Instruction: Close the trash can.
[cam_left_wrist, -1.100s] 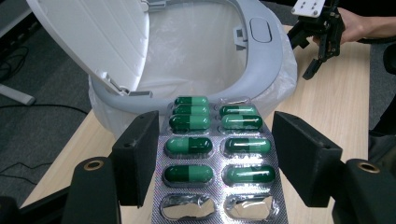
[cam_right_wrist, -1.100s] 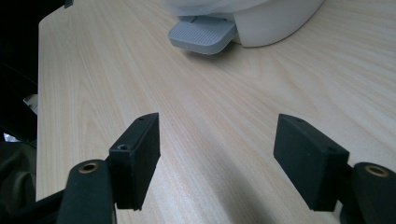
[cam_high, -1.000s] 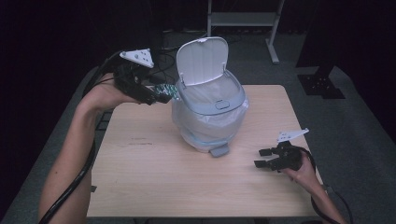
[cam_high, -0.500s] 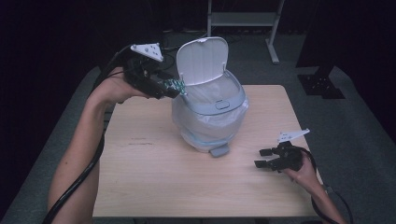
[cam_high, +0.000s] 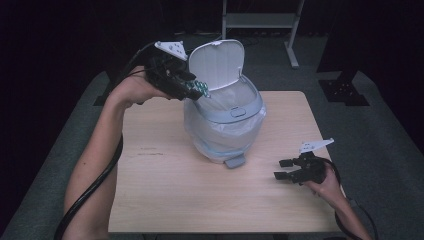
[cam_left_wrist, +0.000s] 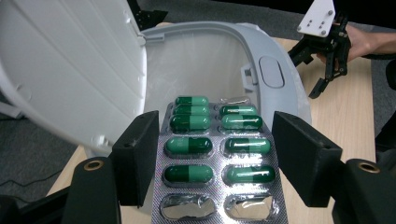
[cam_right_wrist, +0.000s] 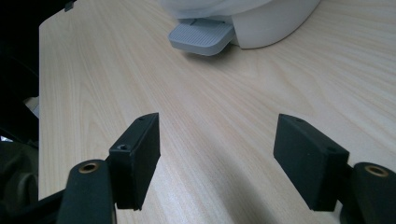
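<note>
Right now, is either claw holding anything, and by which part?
The left gripper holds a blister pack of green capsules by its long side edges; the right gripper holds nothing.

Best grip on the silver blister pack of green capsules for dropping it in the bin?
Grip the silver foil blister pack of green capsules by its two long edges, near the end with the emptied pockets, coming from behind that end. It is flat and narrow, so the left hand-held gripper spans its width, and its far end overhangs the open white pedal bin.

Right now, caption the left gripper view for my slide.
Left tool holds a silver blister pack of green capsules over the open white pedal bin.
</note>
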